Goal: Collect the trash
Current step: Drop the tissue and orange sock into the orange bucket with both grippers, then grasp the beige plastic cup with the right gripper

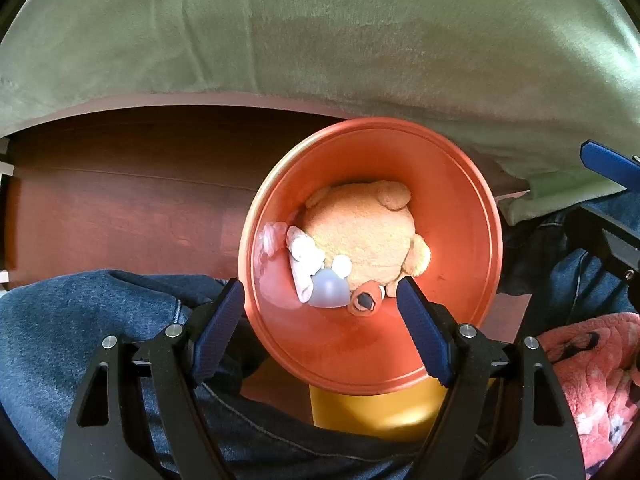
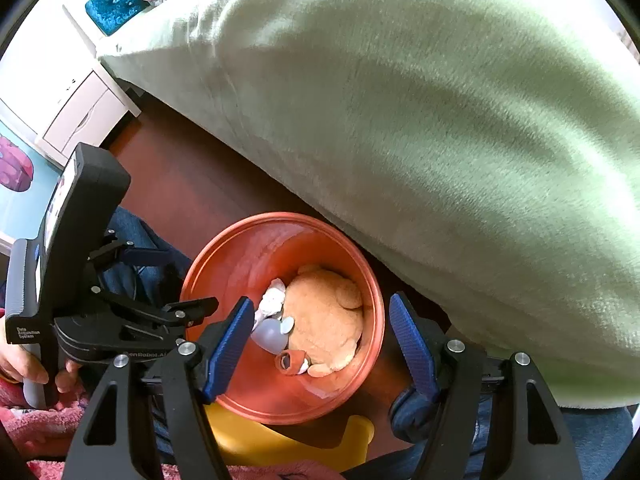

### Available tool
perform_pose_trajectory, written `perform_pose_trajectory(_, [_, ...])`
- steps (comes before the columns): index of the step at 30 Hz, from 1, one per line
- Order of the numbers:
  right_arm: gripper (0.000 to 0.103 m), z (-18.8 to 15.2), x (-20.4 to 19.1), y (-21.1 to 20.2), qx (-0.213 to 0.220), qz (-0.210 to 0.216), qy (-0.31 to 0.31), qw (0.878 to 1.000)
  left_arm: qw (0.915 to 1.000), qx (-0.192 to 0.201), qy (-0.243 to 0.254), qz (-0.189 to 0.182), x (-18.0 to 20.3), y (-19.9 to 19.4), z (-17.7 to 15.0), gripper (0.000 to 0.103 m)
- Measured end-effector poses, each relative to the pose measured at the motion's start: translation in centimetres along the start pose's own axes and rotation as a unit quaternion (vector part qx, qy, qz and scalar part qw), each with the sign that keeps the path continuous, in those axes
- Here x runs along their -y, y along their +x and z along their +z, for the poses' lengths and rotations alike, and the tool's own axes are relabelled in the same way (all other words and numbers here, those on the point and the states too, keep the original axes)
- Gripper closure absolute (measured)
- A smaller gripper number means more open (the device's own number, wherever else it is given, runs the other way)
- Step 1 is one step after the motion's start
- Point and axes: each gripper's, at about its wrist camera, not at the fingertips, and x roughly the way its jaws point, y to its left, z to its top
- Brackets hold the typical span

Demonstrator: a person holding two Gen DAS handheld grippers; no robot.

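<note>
An orange bin (image 1: 460,184) stands on a brown floor, seen from above in both views (image 2: 240,248). Inside lie a tan plush toy (image 1: 360,236), white crumpled tissue (image 1: 300,256), a pale blue rounded piece (image 1: 328,288) and a small orange scrap (image 1: 364,302). They also show in the right wrist view: plush (image 2: 324,316), tissue (image 2: 272,300), blue piece (image 2: 270,334), scrap (image 2: 292,362). My left gripper (image 1: 320,308) is open and empty above the bin's near rim. My right gripper (image 2: 322,326) is open and empty above the bin.
A pale green blanket (image 1: 320,32) over a bed hangs behind the bin (image 2: 440,120). A yellow object (image 1: 376,412) lies under the bin's near side. Blue jeans (image 1: 80,320) and a pink blanket (image 1: 592,368) lie close. White drawers (image 2: 80,116) stand far left.
</note>
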Motion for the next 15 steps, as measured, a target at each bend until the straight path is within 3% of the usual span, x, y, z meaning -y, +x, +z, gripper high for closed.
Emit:
perform_pose_trajectory(8, [0.034,0.9,-0.6,-2.9,0.037,0.004,-0.007,0.999,0.9997,0.026,0.002,0.005,0.0,-1.6,-0.1,0.026])
perform_pose_trajectory(11, [0.034,2.5,-0.8,-6.3,0.091,0.016,-0.011,0.996,0.9984,0.057,0.0,0.006,-0.2,-3.6,0.3,0.026])
perform_pose_trajectory(15, [0.016,5.2,-0.3,-10.6,0.195,0.0,-0.015,0.981,0.9951,0.099,-0.008,0.003,-0.6,-6.2,1.0,0.026])
